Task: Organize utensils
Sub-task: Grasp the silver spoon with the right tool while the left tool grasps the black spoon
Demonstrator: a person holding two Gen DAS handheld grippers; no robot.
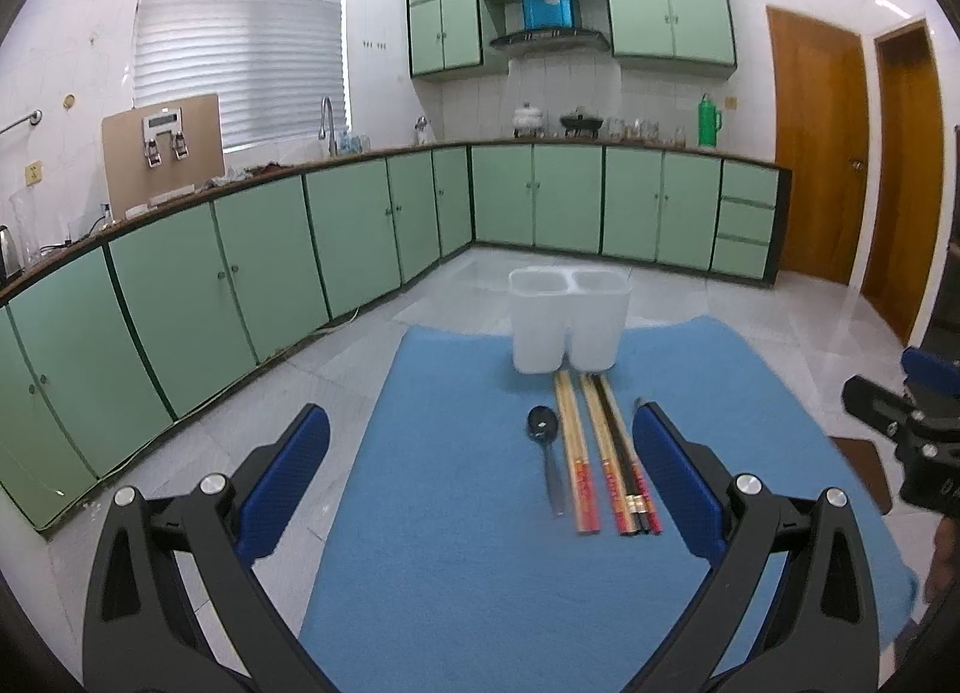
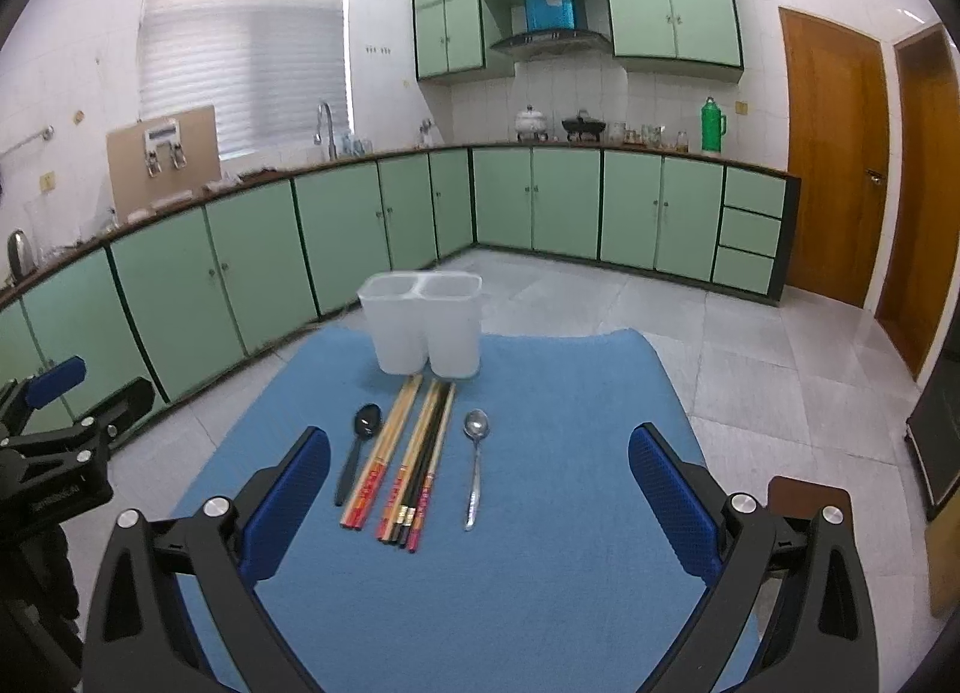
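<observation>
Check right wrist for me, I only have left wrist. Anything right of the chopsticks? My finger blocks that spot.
Observer: Yes. A metal spoon lies on the mat, right of the chopsticks and apart from them, bowl toward the holder.
Operator: Right gripper state? I only see its edge.
Observer: The right gripper is open and empty, above the mat's near end, fingers either side of the utensil row.
</observation>
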